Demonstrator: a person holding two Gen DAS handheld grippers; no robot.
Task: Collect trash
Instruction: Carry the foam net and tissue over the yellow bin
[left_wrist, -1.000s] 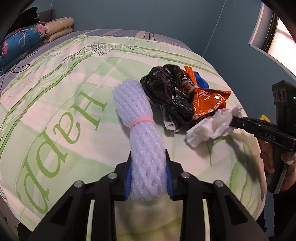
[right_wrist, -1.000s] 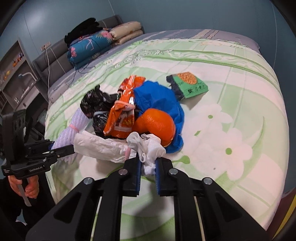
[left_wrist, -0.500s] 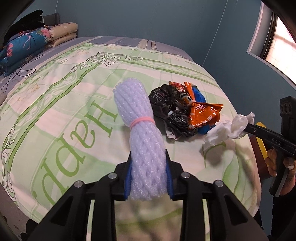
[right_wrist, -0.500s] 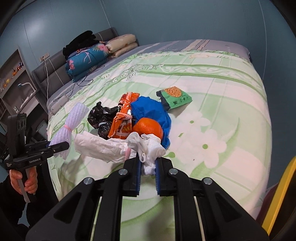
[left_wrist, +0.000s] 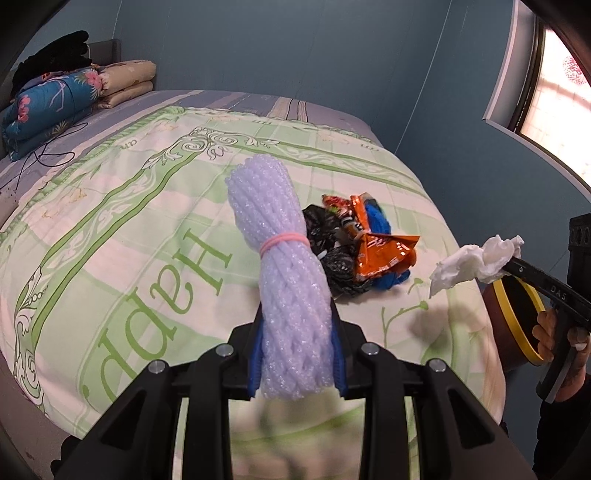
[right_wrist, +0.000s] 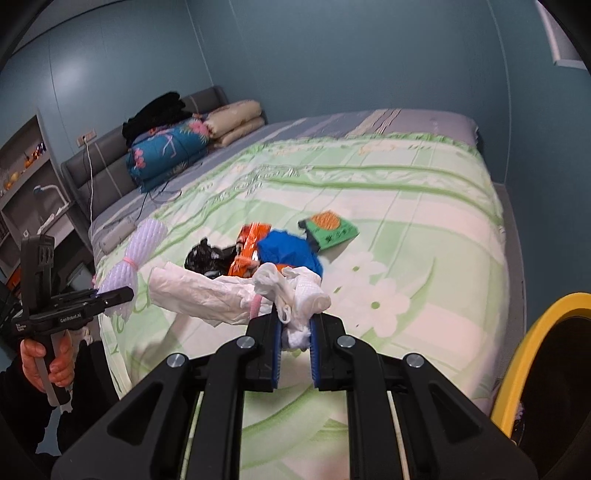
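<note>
My left gripper (left_wrist: 295, 354) is shut on a bundle of white foam netting (left_wrist: 284, 266) tied with a pink band, held up over the bed. My right gripper (right_wrist: 293, 343) is shut on a crumpled white tissue wad (right_wrist: 236, 291); in the left wrist view that tissue wad (left_wrist: 476, 258) hangs off the bed's right side. On the quilt lies a trash pile: black plastic bag (left_wrist: 325, 236), orange wrapper (left_wrist: 380, 251), blue cloth (right_wrist: 288, 251) and a green snack packet (right_wrist: 328, 230). A yellow-rimmed bin (right_wrist: 546, 376) stands beside the bed.
The bed with a green-and-white quilt (left_wrist: 129, 229) fills both views. Folded blankets and pillows (right_wrist: 173, 147) lie at the headboard, with a cable on the sheet. Shelves (right_wrist: 22, 177) stand at the far left. A window (left_wrist: 557, 85) is in the blue wall.
Both grippers have risen and drawn back from the trash pile with their loads. The tissue has left the quilt and now hangs beside the bed, and the yellow bin rim has come into view.
</note>
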